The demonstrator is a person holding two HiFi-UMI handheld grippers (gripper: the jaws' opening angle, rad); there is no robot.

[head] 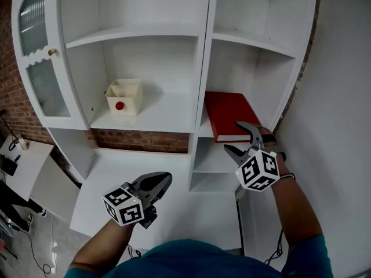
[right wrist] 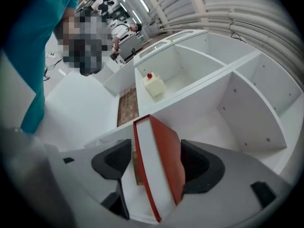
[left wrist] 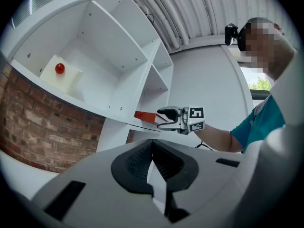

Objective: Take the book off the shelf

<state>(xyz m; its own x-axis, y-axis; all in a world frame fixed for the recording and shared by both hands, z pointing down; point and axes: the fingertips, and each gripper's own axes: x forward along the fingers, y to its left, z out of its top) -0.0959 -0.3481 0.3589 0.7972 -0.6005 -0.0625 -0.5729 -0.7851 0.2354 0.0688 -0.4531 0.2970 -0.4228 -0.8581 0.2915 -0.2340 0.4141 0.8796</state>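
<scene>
A red hardback book (head: 229, 114) lies flat on the white shelf (head: 174, 120), in the right compartment, with its front edge at the shelf's lip. My right gripper (head: 240, 139) is at the book's front right corner, open, one jaw above the cover and one below. In the right gripper view the book (right wrist: 161, 160) stands tilted between the two pads. The left gripper view shows the book (left wrist: 145, 115) and the right gripper (left wrist: 161, 118) from the side. My left gripper (head: 165, 181) hangs lower left over the desk, shut and empty.
A cream box with a red knob (head: 124, 96) sits in the left compartment. A cabinet door with ribbed glass (head: 37, 57) stands at the far left. Brick wall (head: 139, 141) shows under the shelf, and a white wall (head: 342, 97) stands close on the right.
</scene>
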